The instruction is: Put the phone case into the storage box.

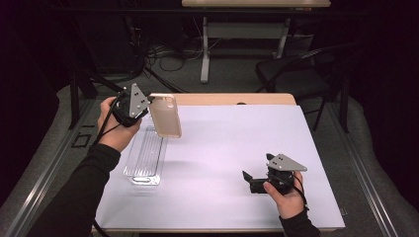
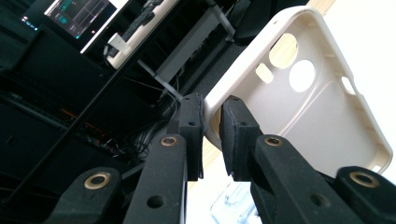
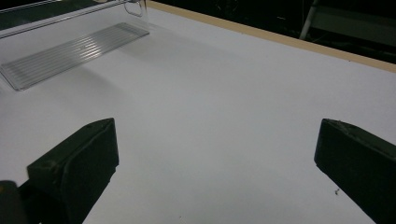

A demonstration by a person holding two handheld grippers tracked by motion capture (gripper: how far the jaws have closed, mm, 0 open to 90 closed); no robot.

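Right gripper (image 1: 249,181): nearest the high camera, low over the white table cover (image 1: 232,143) at the near right, gripped from behind by the person's right hand (image 1: 286,195). Its jaws stand wide apart with nothing between them; in the right gripper view the two black pads sit at the far left and far right edges with bare cover between.

Phone case (image 1: 165,116): a beige, soft-looking shell, held up in the air above the far left part of the table, roughly upright and slightly tilted. In the left gripper view (image 2: 303,102) its hollow inside faces the camera, with round and oval camera cut-outs near its upper end.

Left gripper (image 1: 147,106): its jaws are closed on one long rim of the phone case; the left gripper view (image 2: 212,133) shows the pads pinching that edge from both sides. The person's left hand (image 1: 111,123) holds the gripper, and a dark sleeve (image 1: 81,192) runs back to the near edge.

Clear tray (image 1: 145,160): a long transparent ribbed tray, lying flat on the cover just below and in front of the raised case, not touching it. The right gripper view shows it (image 3: 70,51) at the upper left, well apart from the right gripper.

Table edge (image 1: 232,98): a light wooden strip showing beyond the cover's far side.

Surroundings: a dark chair (image 1: 296,71) and a tangle of cables (image 1: 168,59) on the floor behind the table.
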